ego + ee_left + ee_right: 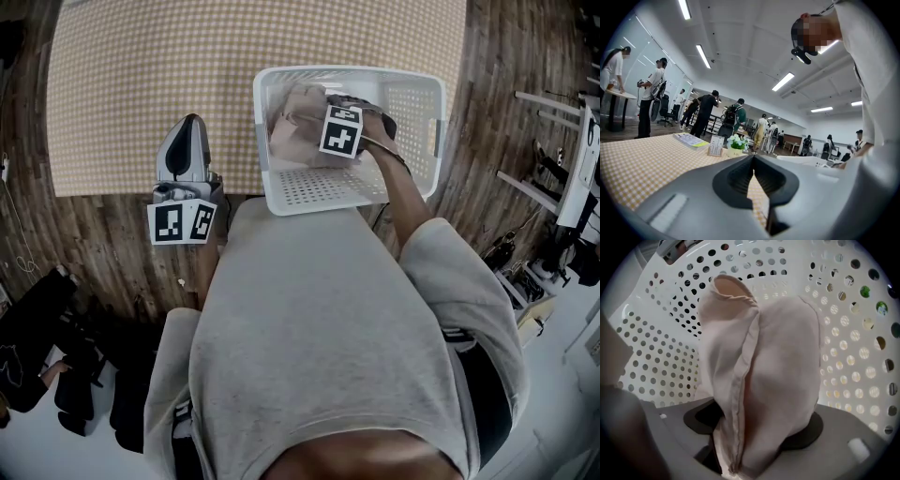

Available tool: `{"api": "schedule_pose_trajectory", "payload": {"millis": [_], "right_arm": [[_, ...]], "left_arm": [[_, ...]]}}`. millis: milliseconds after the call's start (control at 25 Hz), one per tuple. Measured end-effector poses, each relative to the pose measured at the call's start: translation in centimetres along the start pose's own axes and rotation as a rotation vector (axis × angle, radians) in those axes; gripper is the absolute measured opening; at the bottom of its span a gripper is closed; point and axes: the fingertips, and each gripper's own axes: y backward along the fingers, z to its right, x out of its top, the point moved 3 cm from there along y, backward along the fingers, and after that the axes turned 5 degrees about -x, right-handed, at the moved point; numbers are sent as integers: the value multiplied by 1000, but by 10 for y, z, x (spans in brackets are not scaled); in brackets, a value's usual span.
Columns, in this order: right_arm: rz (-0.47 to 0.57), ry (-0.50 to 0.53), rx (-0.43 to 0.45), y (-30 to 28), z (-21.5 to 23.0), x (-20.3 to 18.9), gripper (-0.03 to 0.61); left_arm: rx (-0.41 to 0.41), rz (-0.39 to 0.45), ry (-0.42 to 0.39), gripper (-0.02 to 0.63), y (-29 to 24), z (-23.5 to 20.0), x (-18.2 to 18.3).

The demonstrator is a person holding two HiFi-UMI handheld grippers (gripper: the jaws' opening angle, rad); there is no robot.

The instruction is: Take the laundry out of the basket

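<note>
At the upper middle of the head view, a white perforated basket (427, 112) stands on the near edge of a checked tablecloth (141, 84). The person's right gripper (323, 111) points steeply down into it, jaws clamped on the laundry (764, 380), a pale pink cloth bunched thick between them and still inside the basket walls. Off to the left of the frame, just beside the basket, the left gripper (193, 127) lies near level over the cloth's edge, its jaws pressed together with nothing between them.
</note>
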Motion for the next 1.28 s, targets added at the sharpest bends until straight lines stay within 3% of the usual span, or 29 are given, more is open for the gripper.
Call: {"api": "schedule_pose_trajectory", "payload": {"millis": [40, 80, 160, 360, 680, 1000, 1280], "right_arm": [[8, -1, 23, 1, -4, 0, 359], [19, -5, 47, 3, -10, -2, 254], [47, -20, 72, 5, -16, -6, 197], [50, -18, 73, 7, -20, -7, 179], [72, -7, -14, 9, -25, -2, 165], [111, 14, -177, 28, -27, 0, 155], [146, -29, -348, 61, -14, -4, 150]], "left_arm": [[2, 1, -1, 6, 2, 1, 0], [5, 2, -2, 6, 3, 2, 0], [7, 5, -3, 6, 4, 5, 0], [2, 17, -9, 6, 7, 13, 3], [-11, 37, -16, 6, 12, 18, 8], [-39, 65, -42, 6, 19, 35, 20], [-77, 108, -77, 6, 35, 55, 33]]}}
